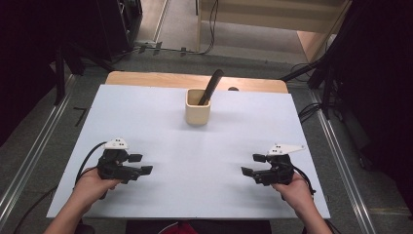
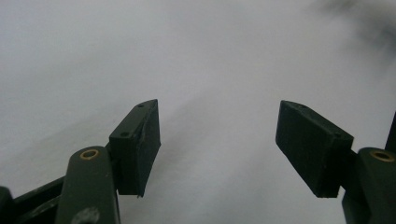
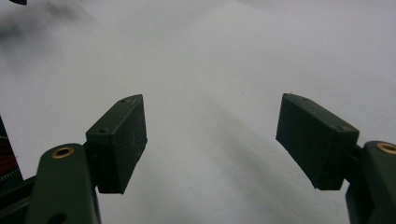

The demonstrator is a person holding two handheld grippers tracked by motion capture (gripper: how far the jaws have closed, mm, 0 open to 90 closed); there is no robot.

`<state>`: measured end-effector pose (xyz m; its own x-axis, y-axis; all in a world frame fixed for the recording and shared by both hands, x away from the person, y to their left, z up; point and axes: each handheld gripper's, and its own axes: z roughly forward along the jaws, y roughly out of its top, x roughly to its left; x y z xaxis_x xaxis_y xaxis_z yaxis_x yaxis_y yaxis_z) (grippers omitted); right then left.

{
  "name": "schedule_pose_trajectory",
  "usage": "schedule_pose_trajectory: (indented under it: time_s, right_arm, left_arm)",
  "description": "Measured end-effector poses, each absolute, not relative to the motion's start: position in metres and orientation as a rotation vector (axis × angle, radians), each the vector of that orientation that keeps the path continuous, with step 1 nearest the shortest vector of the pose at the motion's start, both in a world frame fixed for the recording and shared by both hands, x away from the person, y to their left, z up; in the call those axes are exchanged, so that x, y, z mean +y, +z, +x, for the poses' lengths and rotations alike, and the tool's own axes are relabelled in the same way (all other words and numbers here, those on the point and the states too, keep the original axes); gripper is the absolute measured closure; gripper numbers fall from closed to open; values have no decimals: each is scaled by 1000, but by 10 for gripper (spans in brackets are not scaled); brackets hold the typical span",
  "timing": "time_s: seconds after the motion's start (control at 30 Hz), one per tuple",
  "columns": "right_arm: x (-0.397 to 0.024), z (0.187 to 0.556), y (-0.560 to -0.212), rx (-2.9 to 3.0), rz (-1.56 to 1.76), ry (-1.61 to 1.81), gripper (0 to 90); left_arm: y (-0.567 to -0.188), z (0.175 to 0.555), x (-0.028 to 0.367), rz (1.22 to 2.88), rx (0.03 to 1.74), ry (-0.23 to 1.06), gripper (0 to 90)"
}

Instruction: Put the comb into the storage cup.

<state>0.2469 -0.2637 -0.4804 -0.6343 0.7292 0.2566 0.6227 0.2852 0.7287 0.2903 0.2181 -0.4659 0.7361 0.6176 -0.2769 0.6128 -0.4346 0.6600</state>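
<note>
Both tools rest low over the white-topped counter (image 1: 160, 122) near its front edge, well apart: the left tool (image 1: 141, 164) and the right tool (image 1: 253, 165) each stand spread with nothing between the jaws. A beige square wooden cup (image 1: 197, 113) holding a dark handled utensil (image 1: 211, 86) stands toward the far middle.
</note>
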Motion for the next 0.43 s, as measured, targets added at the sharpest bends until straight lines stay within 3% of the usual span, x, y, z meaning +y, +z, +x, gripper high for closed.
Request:
schedule_pose_trajectory:
  time_s: [0.43]
  right_arm:
    - [-264,246,-481,2433,1266,1279,228]
  left_arm:
    - [-466,291,218,2157,919,9,320]
